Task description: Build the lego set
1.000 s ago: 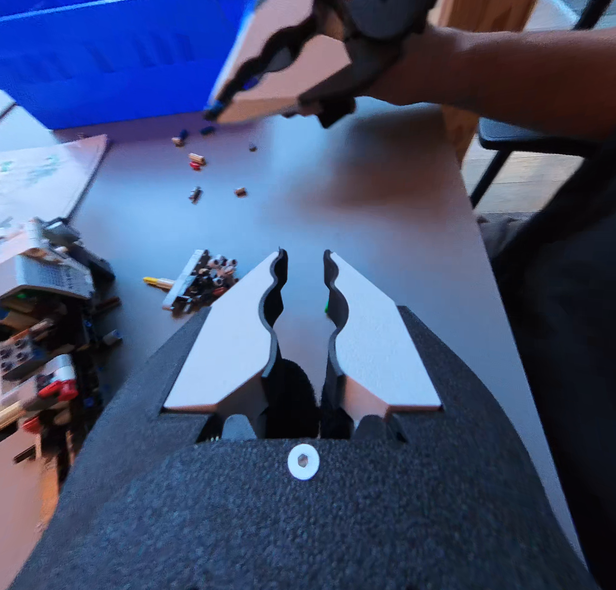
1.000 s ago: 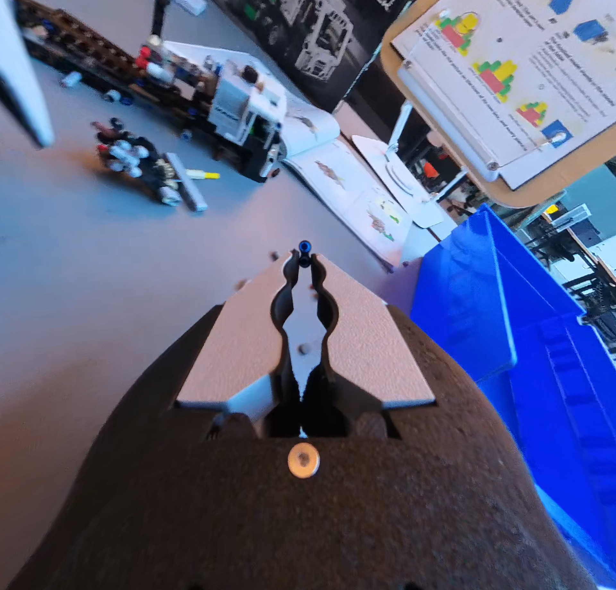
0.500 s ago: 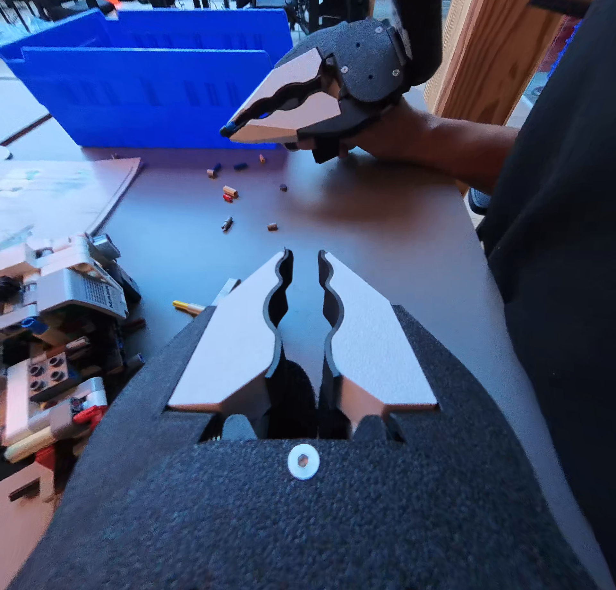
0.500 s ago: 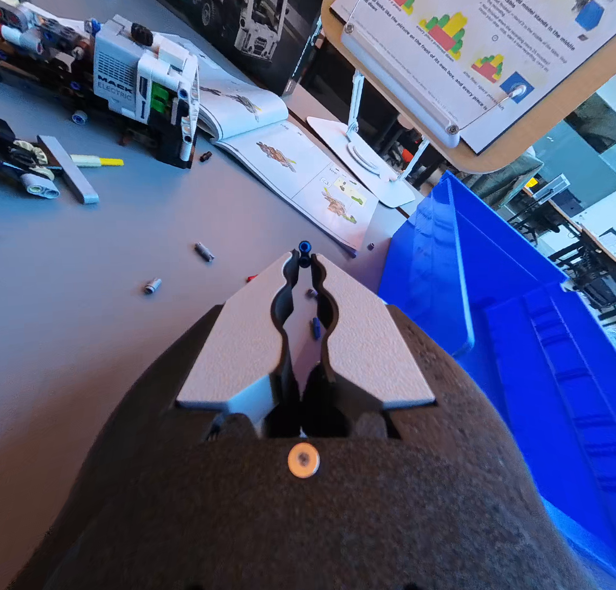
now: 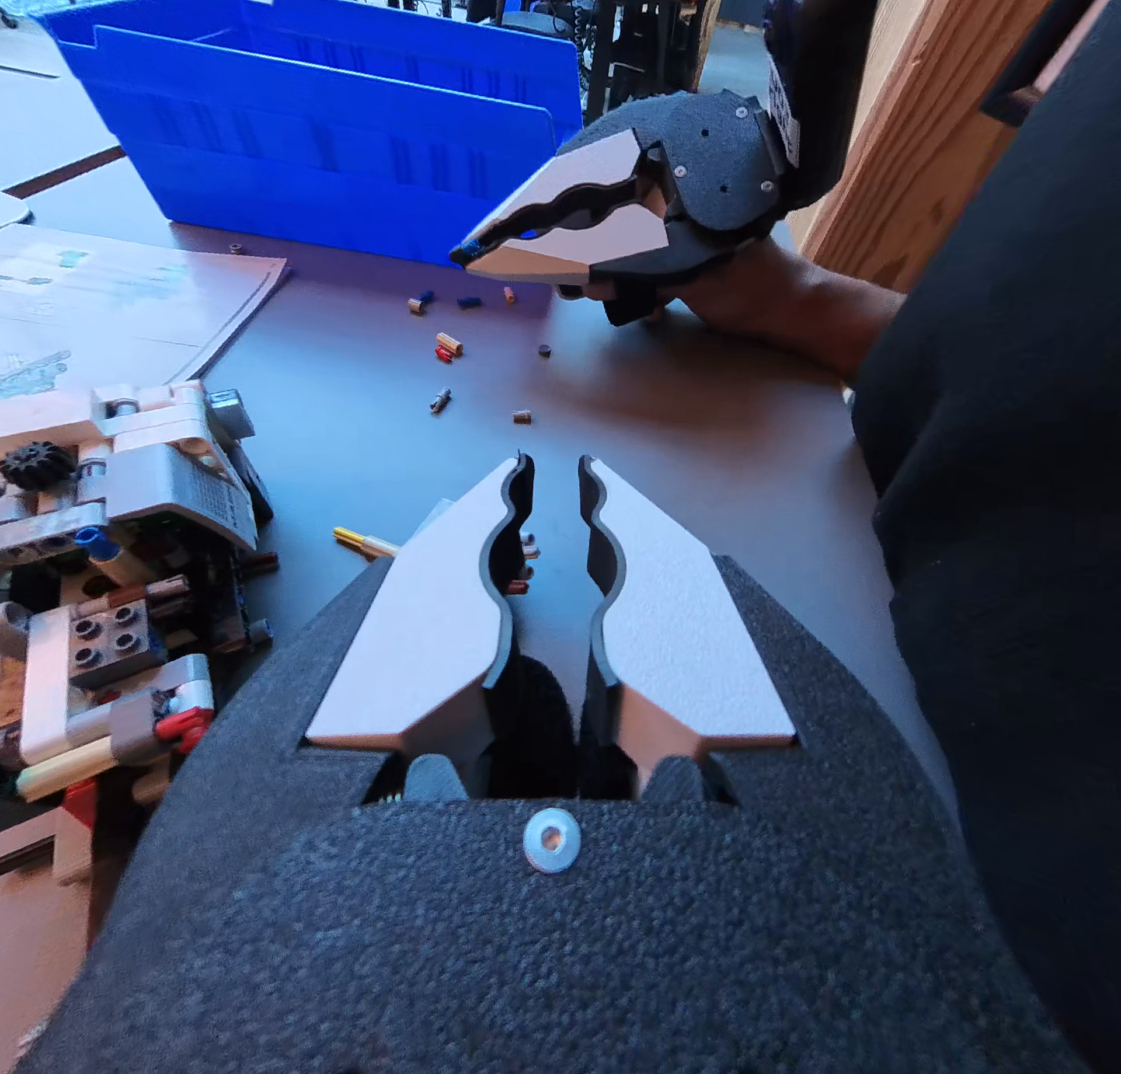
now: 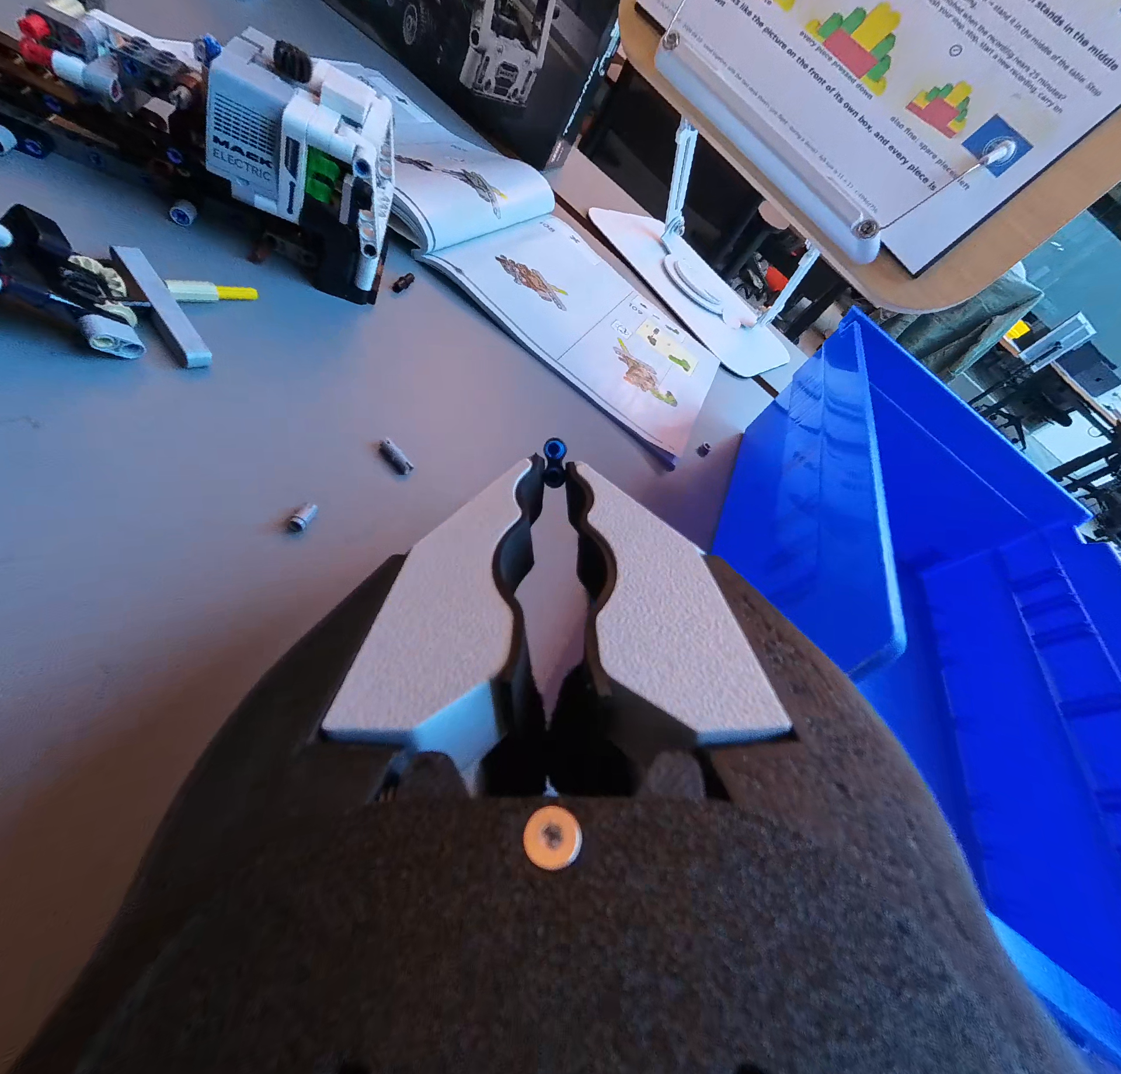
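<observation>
Grey counter (image 6: pixel 303 560) carries the part-built truck (image 6: pixel 291 141), manual (image 6: pixel 546 305) and blue bin (image 6: pixel 910 560); right claw (image 6: pixel 553 466) pinches a blue pin (image 6: pixel 554 450) at its tips, left claw (image 5: pixel 555 469) parted and empty, so judge: carry pin level, grip firm, align with hole before pressing.

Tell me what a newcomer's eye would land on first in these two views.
The bright blue bin dominates, standing at the table's far edge just right of the right gripper, which pinches a small blue pin at its tips. Next comes the half-built white truck model at the upper left, in front of the open instruction booklet. In the left wrist view, the left gripper hangs open over the grey table.
</observation>
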